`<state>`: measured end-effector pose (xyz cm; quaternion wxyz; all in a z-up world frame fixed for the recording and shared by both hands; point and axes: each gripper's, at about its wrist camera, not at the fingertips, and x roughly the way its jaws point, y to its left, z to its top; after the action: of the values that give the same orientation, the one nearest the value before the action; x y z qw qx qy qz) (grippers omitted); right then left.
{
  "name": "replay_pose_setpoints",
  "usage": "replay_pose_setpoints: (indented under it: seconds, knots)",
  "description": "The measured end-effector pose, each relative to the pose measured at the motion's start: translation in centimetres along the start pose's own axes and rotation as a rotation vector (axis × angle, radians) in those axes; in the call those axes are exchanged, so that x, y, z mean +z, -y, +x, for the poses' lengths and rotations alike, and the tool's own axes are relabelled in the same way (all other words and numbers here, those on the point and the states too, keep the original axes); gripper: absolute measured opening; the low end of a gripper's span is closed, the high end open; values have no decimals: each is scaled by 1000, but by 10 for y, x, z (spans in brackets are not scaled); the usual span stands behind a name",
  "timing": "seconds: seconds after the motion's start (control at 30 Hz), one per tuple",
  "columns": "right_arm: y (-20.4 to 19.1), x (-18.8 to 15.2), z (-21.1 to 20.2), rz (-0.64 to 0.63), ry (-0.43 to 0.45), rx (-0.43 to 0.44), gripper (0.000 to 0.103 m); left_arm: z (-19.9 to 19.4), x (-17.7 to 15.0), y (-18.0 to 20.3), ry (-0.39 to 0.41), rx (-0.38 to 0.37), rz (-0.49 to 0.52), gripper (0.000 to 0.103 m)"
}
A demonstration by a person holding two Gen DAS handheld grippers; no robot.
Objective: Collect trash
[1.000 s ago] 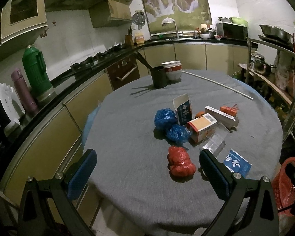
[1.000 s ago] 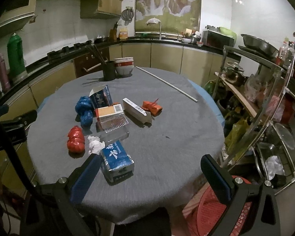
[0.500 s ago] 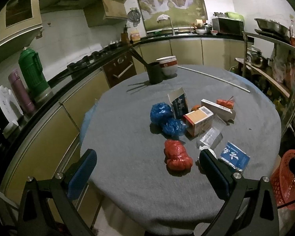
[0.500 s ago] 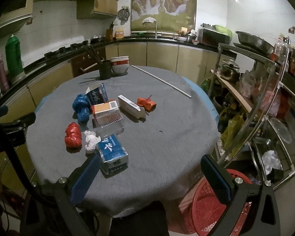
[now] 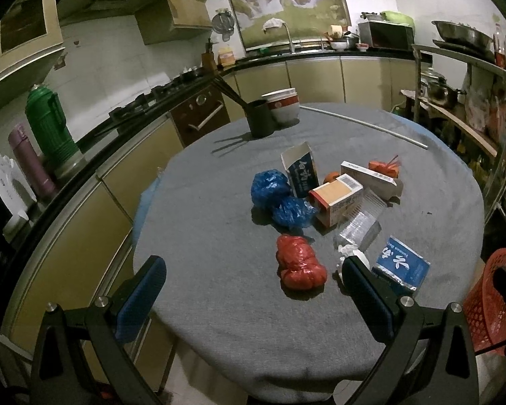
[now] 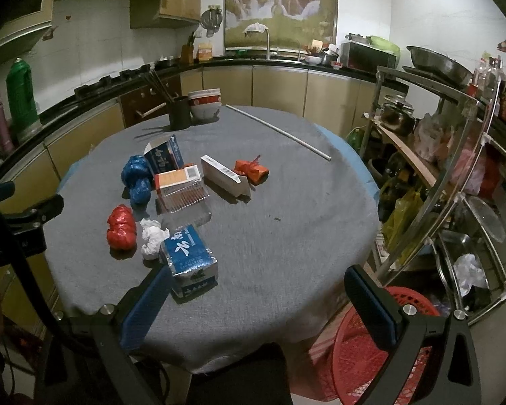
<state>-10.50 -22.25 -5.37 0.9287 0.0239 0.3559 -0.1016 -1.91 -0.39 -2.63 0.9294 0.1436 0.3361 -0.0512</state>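
Trash lies in a cluster on the round grey table: a red crumpled bag, two blue crumpled bags, a blue tissue pack, a white paper wad, a clear plastic tray, an orange-topped box, a blue carton, a long white box and an orange wrapper. My left gripper hangs open above the near table edge. My right gripper is open too, held back from the table.
A red plastic basket stands on the floor at the table's right. A dark cup with chopsticks, stacked bowls and a white rod sit at the far side. A metal rack crowds the right.
Both grippers have drawn back and risen a little from the table, so the trash looks smaller and more of the red basket shows. Nothing on the table has moved.
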Motion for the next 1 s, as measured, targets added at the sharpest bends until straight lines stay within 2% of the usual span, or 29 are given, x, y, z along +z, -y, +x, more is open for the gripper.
replay_pose_setpoints:
  seconds: [1.0]
  knots:
    - [1,-4,14,6,-32,13,103,13,-2,9,-34,3,26,103]
